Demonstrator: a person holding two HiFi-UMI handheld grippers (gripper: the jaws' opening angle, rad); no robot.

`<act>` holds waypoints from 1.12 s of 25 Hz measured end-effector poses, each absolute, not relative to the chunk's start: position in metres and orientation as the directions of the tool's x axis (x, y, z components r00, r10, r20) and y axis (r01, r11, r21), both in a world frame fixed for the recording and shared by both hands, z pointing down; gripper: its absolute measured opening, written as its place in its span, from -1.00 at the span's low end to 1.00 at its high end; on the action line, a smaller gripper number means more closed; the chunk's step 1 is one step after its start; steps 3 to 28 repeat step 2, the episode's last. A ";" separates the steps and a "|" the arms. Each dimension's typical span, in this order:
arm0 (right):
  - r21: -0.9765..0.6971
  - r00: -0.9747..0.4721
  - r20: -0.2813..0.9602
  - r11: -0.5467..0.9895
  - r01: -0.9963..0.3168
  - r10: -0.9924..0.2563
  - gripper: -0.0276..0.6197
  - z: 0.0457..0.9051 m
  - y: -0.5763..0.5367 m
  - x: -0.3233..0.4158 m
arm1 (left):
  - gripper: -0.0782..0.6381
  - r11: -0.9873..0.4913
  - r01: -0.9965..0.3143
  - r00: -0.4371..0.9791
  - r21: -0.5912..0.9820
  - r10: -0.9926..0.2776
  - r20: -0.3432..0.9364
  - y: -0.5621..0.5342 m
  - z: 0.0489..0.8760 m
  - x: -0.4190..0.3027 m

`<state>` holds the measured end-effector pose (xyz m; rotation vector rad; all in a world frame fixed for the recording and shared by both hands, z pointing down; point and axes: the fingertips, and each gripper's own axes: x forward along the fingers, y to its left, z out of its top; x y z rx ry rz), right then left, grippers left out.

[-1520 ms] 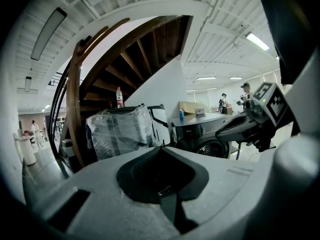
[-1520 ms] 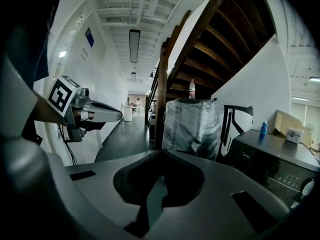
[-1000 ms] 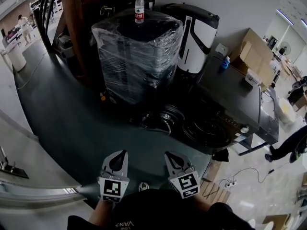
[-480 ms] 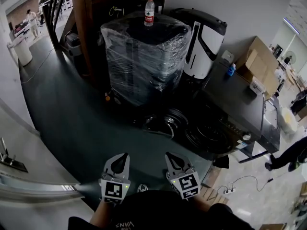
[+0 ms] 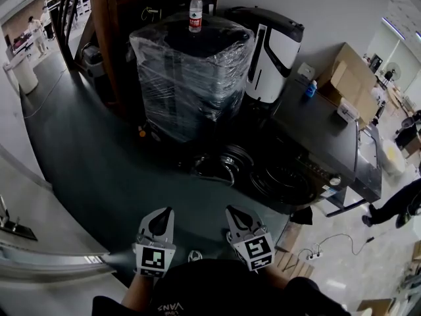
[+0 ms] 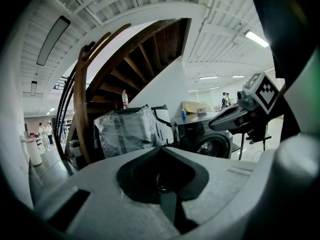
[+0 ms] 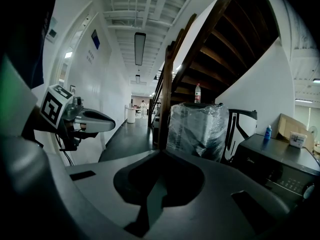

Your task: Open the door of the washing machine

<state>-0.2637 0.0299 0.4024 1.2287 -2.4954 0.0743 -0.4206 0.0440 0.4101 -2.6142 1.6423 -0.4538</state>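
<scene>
While both hands hover low, close to the person's body, the left gripper (image 5: pixel 166 212) and the right gripper (image 5: pixel 231 212) sit side by side, noses aimed across the dark green floor (image 5: pixel 99 163). Look at the left gripper's own view: jaws pressed together at the tip (image 6: pixel 161 148), nothing between them. Same on the right: jaws closed tight (image 7: pixel 160 153), empty. Each one shows up in the other's view too, grey nose and marker cube out to the side.

And the target? The dark grey front-loading washing machine (image 5: pixel 322 133) stands ahead and to the right, well apart from both grippers, its round porthole door (image 5: pixel 284 183) facing them. Shut or ajar? Can't tell from these angles. A small blue bottle (image 5: pixel 310 87) stands on its top, with a brown cardboard box (image 5: pixel 352 74) behind.

Left of the machine is a tall white-and-black appliance (image 5: pixel 273 51), then a big dark box wrapped in clear plastic film (image 5: pixel 187 78) with a clear water bottle with a red label (image 5: pixel 195 12) upright on top. A dark wooden staircase (image 5: pixel 105 38) rises behind.
</scene>
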 end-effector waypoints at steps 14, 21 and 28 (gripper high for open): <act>0.111 -0.556 0.336 0.619 -0.778 -0.760 -0.90 0.403 0.029 -0.262 | -0.73 -0.448 -0.876 0.404 -0.177 -0.884 0.236 0.044 0.413 -0.420; 0.111 -0.556 0.336 0.619 -0.778 -0.760 -0.90 0.403 0.029 -0.262 | -0.73 -0.448 -0.876 0.404 -0.177 -0.884 0.236 0.044 0.413 -0.420; 0.111 -0.556 0.336 0.619 -0.778 -0.760 -0.90 0.403 0.029 -0.262 | -0.73 -0.448 -0.876 0.404 -0.177 -0.884 0.236 0.044 0.413 -0.420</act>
